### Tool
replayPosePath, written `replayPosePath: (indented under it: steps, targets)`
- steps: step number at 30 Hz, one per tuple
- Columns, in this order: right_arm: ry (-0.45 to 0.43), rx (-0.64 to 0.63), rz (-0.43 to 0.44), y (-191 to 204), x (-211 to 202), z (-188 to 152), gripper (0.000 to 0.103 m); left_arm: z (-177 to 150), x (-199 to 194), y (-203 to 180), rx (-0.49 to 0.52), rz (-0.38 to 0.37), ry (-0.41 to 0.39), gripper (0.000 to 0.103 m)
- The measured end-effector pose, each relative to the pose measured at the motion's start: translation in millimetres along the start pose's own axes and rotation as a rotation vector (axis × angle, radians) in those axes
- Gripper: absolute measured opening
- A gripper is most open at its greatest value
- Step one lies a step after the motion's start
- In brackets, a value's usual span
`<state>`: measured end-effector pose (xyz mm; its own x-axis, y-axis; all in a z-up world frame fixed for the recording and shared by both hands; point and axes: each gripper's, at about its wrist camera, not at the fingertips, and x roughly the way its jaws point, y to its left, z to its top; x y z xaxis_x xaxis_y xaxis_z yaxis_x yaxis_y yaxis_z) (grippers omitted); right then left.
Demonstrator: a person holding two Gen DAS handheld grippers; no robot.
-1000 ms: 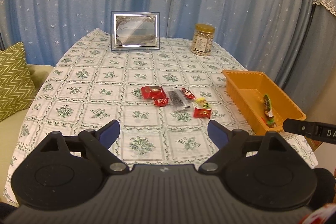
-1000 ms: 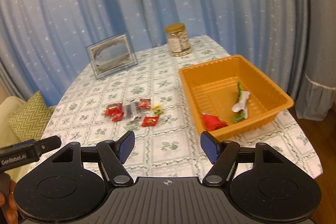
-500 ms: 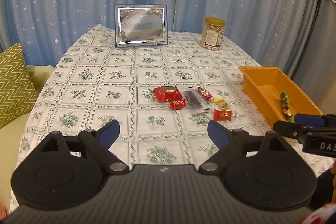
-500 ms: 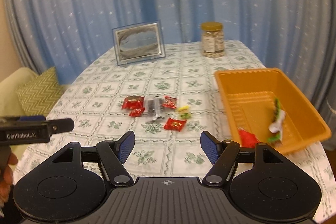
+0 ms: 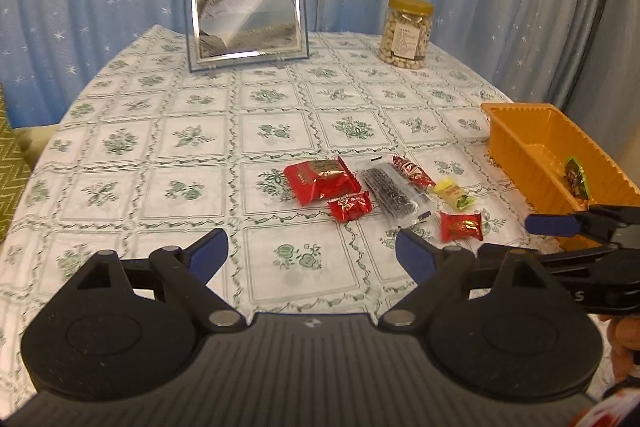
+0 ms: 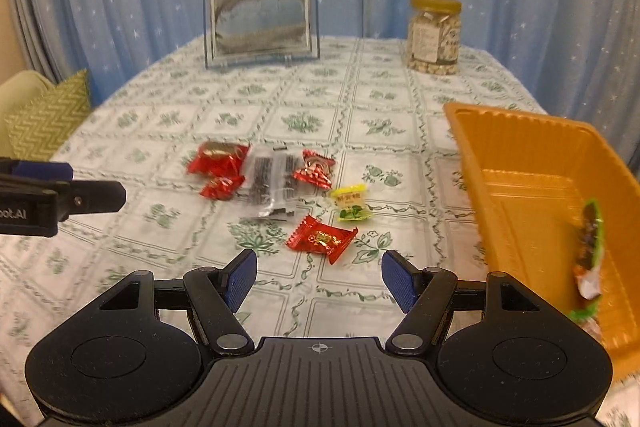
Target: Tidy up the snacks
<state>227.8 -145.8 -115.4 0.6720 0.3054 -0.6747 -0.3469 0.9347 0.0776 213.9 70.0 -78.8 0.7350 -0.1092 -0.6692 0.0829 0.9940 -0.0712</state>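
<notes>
Left tongs (image 5: 312, 247): spread, empty, above counter (image 5: 200, 139).
Right tongs (image 6: 316, 277): spread, empty, nearest red candy (image 6: 322, 238).
Snack wrappers (image 5: 384, 187): clustered mid-counter.
Orange tray (image 6: 532, 179): counter's right edge, holding wrappers.

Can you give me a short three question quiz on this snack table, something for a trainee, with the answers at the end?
1. True or false: the orange tray already holds at least one wrapped snack.
2. Which loose snack lies nearest the right gripper? A) the yellow candy B) the single red candy C) the clear packet of dark sticks
3. Fill in: at the far edge of the table, the picture frame stands to the ___ of the nut jar in the left wrist view.

Key: 1 true; 2 B; 3 left.
</notes>
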Motion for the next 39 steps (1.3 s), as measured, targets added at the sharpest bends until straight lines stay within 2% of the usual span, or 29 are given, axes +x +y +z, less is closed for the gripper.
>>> replayPosePath:
  steps: [8, 15, 17, 18, 21, 26, 34, 36, 39]
  targets:
    - [0.038, -0.1, -0.071, 1.0, 46.1, 1.8, 0.069, -0.6, 16.8, 1.2, -0.033, -0.061, 0.025, 0.09]
    - [0.021, -0.097, -0.066, -1.4, 56.1, 6.6, 0.067, -1.1, 21.7, -1.5, -0.042, -0.08, 0.034, 0.091]
    - [0.025, -0.079, -0.04, -1.5, 55.1, 6.9, 0.053, -1.5, 22.7, -1.5, -0.042, -0.082, 0.038, 0.091]
    - [0.025, -0.08, -0.033, -0.7, 54.6, 6.8, 0.05, -1.7, 22.9, -1.9, -0.04, -0.083, 0.039, 0.091]
    - [0.025, -0.1, -0.008, 4.8, 52.4, 6.5, 0.033, -1.9, 23.5, -2.9, -0.032, -0.082, 0.039, 0.091]
    - [0.029, -0.091, 0.0, 7.5, 47.0, 4.1, 0.03, -2.7, 27.0, -4.3, -0.017, -0.082, 0.04, 0.091]
    - [-0.028, -0.022, -0.004, 3.0, 31.4, 4.9, 0.029, -2.6, 42.9, -14.5, 0.031, -0.063, 0.034, 0.091]
    - [-0.04, 0.003, -0.015, -1.0, 29.7, 6.7, 0.029, -1.1, 49.7, -19.0, 0.051, -0.061, 0.03, 0.089]
    - [-0.044, 0.039, -0.024, -8.7, 29.0, 9.0, 0.029, 0.3, 63.1, -24.2, 0.077, -0.06, 0.04, 0.077]
